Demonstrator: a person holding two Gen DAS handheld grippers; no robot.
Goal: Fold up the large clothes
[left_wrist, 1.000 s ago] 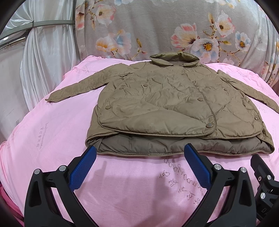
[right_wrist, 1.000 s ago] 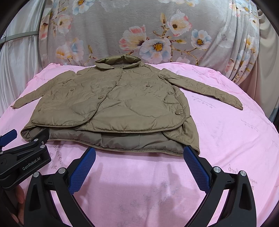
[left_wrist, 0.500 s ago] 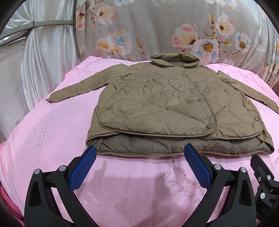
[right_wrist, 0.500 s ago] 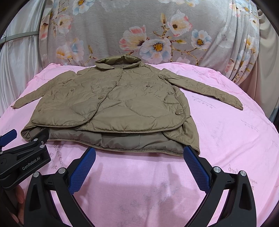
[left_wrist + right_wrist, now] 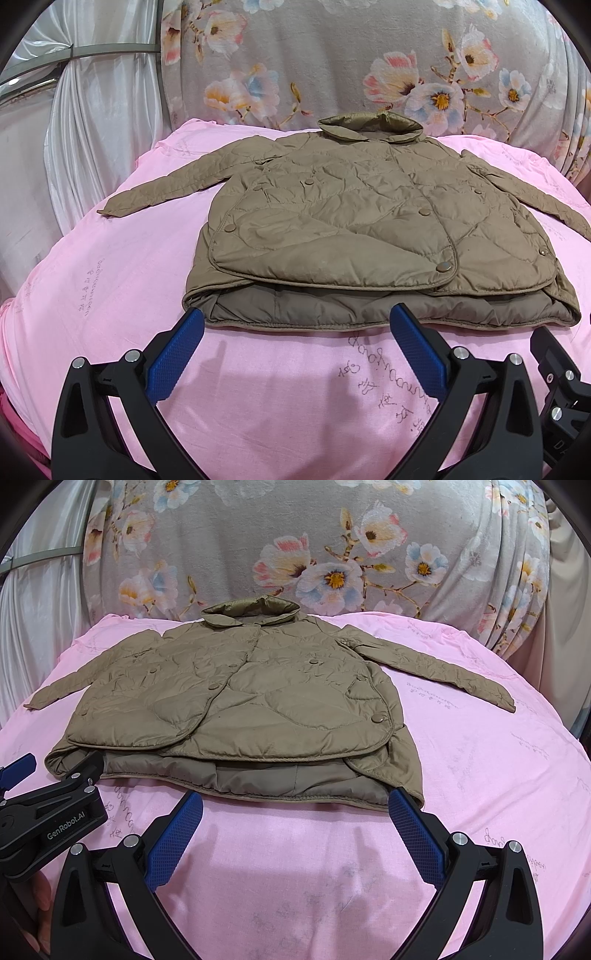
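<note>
Jacket (image 5: 354, 221): olive quilted garment, lying front-up and spread flat on the pink sheet (image 5: 110, 295) of a bed, collar (image 5: 369, 125) at the far side against a floral cover (image 5: 332, 55). Front closed with snap buttons; lower front panels overlap and sit short of the back hem (image 5: 332, 314), leaving the lining exposed along the near edge. Both sleeves extended outward and flat: left sleeve (image 5: 166, 184) reaching toward the sheet's left edge, right sleeve (image 5: 436, 668) reaching toward its right.

Left gripper (image 5: 295, 347): jaws wide open, holding nothing, poised just short of the hem's left half. Right gripper (image 5: 295, 827): jaws likewise wide open and empty, just short of the hem's right half, its right finger (image 5: 413, 830) overlapping the hem corner in view; contact cannot be told.

Assessment: no fold made; the task stands at its opening step, the approach. The next move likely calls for taking a sleeve or side edge and bringing it across the body. The padded fabric is bulky and slick, so a deep, firm bite is advised.
</note>
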